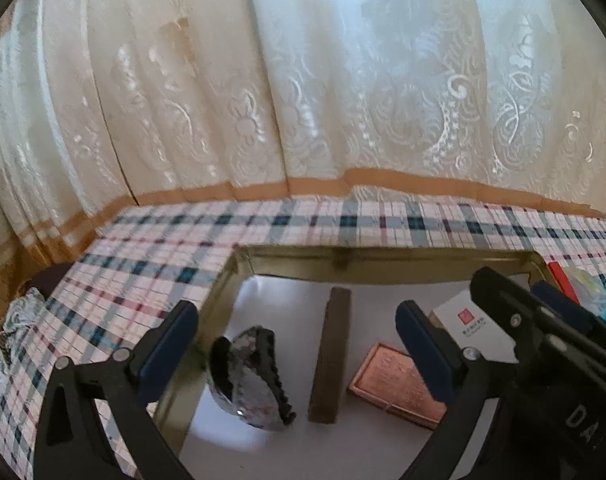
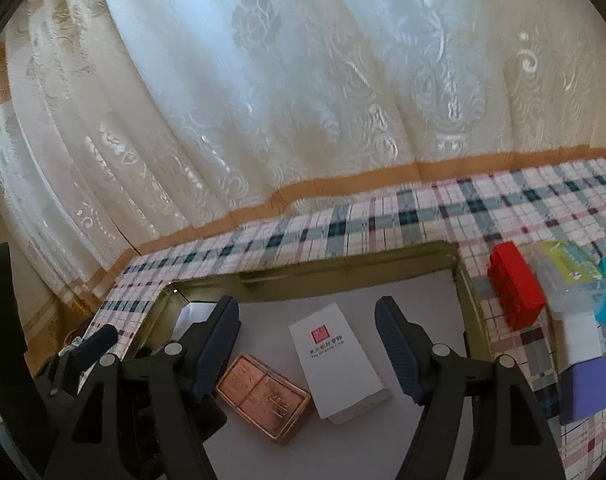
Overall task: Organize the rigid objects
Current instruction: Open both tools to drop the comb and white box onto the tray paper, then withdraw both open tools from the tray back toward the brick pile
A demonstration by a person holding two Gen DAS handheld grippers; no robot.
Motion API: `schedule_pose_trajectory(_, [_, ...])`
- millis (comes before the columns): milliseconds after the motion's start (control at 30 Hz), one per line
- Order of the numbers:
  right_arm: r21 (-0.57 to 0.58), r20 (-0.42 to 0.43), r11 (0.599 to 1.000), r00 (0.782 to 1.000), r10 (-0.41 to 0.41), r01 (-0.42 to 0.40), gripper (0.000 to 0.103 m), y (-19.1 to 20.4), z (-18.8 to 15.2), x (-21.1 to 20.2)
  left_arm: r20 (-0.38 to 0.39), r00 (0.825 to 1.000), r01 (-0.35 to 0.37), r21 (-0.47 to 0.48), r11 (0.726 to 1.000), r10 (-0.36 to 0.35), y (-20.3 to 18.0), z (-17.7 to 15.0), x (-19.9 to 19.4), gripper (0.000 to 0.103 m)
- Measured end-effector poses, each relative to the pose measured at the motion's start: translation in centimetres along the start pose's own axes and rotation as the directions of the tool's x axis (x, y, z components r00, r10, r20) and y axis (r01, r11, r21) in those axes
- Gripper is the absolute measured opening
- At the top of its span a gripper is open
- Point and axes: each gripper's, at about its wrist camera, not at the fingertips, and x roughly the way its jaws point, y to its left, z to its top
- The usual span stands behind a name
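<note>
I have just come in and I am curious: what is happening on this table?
A person is sorting small rigid things into a gold-rimmed tray. In it lie a hair claw, a brown bar, a copper tin and a white box. Both tools, left and right, hang open above it, holding nothing.

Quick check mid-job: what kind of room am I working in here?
Most likely a home, perhaps a living or dining room: a table under a plaid tablecloth, cream lace curtains hanging right behind it, and a gold tin tray holding small household items.
</note>
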Motion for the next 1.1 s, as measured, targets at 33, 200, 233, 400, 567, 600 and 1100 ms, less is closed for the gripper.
schedule_pose_trajectory(33, [-0.013,0.010,1.000,1.000,-0.001,0.001,0.073,0.2,0.0,-0.2,0.007,1.000,-0.006,-0.004,1.000,0.006,0.1,0.0,-0.1,0.101])
schedule_pose_trajectory(200, [-0.043,0.091,0.999,0.996,-0.022,0.026,0.073,-0.1,-0.2,-2.2,0.046,0.999,-0.008,-0.049,0.999,0.010,0.9,-0.5,-0.9,0.101])
schedule_pose_trajectory(233, [-0.047,0.114,0.998,0.993,-0.041,0.047,0.073,-0.4,-0.2,-2.7,0.061,0.998,-0.016,-0.059,0.998,0.020,1.1,-0.7,-1.2,0.101])
schedule_pose_trajectory(400, [-0.118,0.207,0.982,0.971,-0.120,0.146,0.073,-1.4,-0.8,-4.3,0.074,0.997,0.013,-0.117,0.993,-0.004,1.6,-1.7,-1.9,0.101])
schedule_pose_trajectory(567, [-0.196,0.256,0.958,0.954,-0.155,0.208,0.073,-1.9,-1.9,-5.2,0.093,0.996,0.021,-0.162,0.987,-0.006,1.6,-2.6,-2.5,0.099])
schedule_pose_trajectory(600, [-0.206,0.256,0.955,0.954,-0.158,0.213,0.073,-2.1,-2.1,-5.2,0.100,0.995,0.021,-0.167,0.986,-0.004,1.5,-2.7,-2.6,0.099])
schedule_pose_trajectory(1100, [-0.177,0.278,0.963,0.949,-0.147,0.201,0.073,-4.2,-2.6,-7.3,0.241,0.968,-0.065,-0.031,0.997,0.071,-2.4,-4.3,-5.5,0.092])
